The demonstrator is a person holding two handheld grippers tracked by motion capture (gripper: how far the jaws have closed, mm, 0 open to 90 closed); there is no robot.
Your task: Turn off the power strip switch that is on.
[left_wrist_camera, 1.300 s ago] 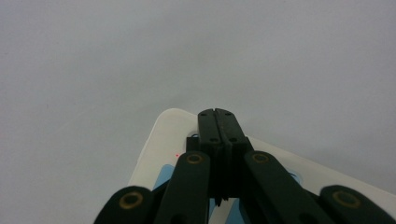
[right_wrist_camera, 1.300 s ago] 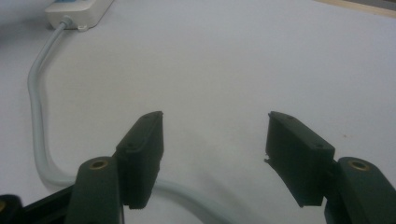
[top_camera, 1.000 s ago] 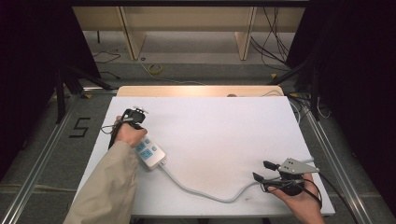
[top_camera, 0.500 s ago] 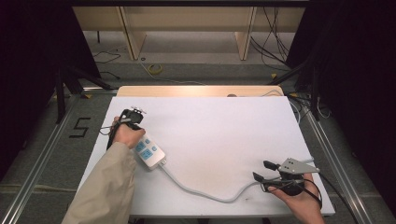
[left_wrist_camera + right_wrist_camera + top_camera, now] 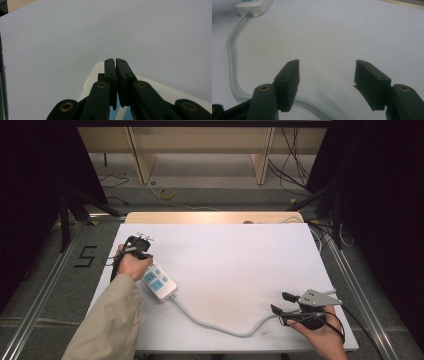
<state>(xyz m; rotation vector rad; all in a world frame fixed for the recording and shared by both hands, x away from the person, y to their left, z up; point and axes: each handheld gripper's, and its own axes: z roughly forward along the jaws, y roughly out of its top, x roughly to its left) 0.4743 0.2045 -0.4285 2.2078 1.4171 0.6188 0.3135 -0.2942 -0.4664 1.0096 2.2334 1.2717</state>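
Note:
A white power strip (image 5: 159, 282) with blue sockets lies at the left of the white table (image 5: 240, 255). Its grey cable (image 5: 220, 326) curves right toward my right gripper. My left gripper (image 5: 140, 247) hovers over the strip's far end, held by a hand in a beige sleeve. In the left gripper view its jaws (image 5: 115, 60) are shut with nothing between them, above the strip's white end (image 5: 96, 68). My right gripper (image 5: 281, 302) rests near the front right edge, open and empty. In the right gripper view (image 5: 327, 67) the cable (image 5: 231, 75) passes under its left jaw, with the strip (image 5: 254, 7) far off.
A wooden board (image 5: 210, 217) borders the table's far edge. Metal rails (image 5: 45, 285) run along both sides, and loose cables (image 5: 165, 194) lie on the floor beyond. A "5" mark (image 5: 86, 256) sits on the floor at left.

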